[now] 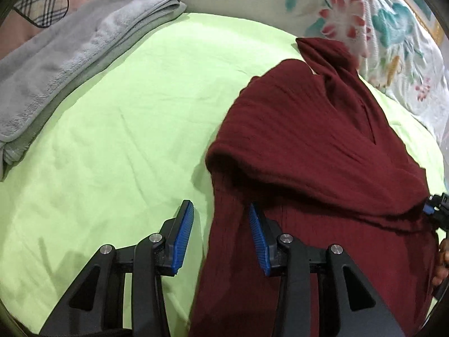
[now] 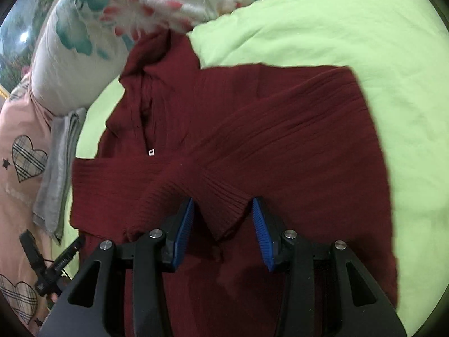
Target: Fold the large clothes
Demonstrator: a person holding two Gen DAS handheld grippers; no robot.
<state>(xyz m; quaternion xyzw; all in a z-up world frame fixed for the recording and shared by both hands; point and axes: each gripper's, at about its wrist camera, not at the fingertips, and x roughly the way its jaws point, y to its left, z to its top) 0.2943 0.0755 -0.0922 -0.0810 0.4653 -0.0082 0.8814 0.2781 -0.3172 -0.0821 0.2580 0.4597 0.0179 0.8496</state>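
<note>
Green sheet (image 2: 350,28); sweater (image 2: 252,140) between parted jaws

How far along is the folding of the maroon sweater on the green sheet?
Partly done: both sleeves of the maroon sweater already lie crossed over its body. Nothing is in hand; the left tool and right tool are both open above it. The body, lying long on the green sheet, remains unfolded.

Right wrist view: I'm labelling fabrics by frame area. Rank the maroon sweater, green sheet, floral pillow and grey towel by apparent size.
1. maroon sweater
2. green sheet, partly hidden under the sweater, so unsure
3. floral pillow
4. grey towel, mostly hidden
</note>
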